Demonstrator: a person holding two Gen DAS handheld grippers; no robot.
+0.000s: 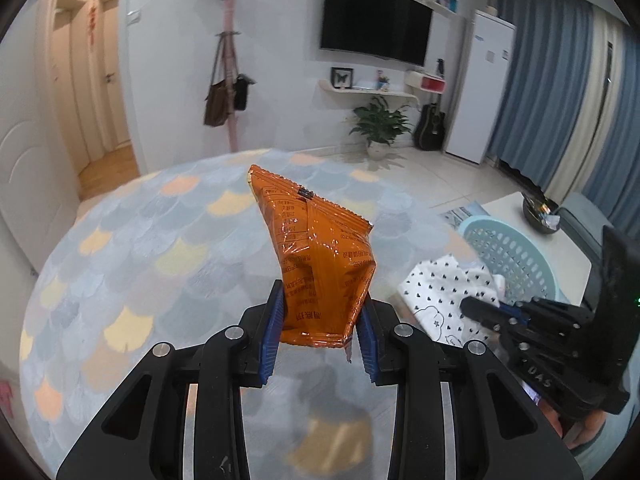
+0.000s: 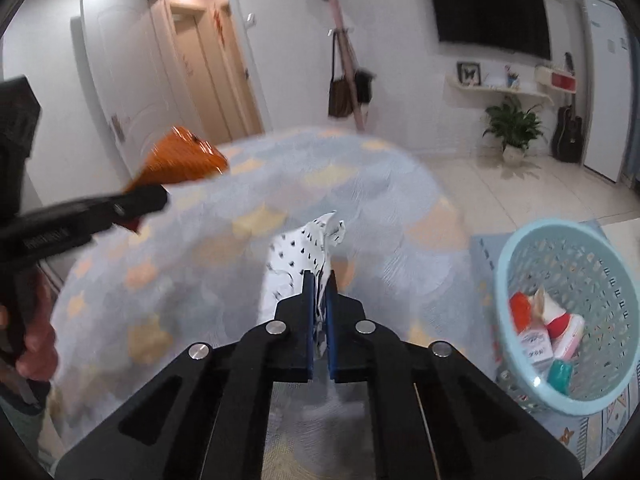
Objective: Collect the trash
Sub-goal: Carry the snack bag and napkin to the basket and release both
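Note:
My left gripper (image 1: 320,328) is shut on an orange snack bag (image 1: 316,256) and holds it upright above the patterned round rug. The bag also shows in the right wrist view (image 2: 180,160), with the left gripper (image 2: 132,204) at the left. My right gripper (image 2: 320,304) is shut on a white wrapper with small black hearts (image 2: 304,248), lifted over the rug. That wrapper (image 1: 444,300) and the right gripper (image 1: 488,312) show at the right of the left wrist view. A light blue perforated basket (image 2: 600,280) stands to the right, with several pieces of trash inside.
The scale-patterned round rug (image 1: 140,280) covers the floor below. The blue basket (image 1: 516,256) stands by a low white table (image 1: 512,208) with a dark bowl. A coat stand with bags, a potted plant, a guitar and a fridge line the far wall.

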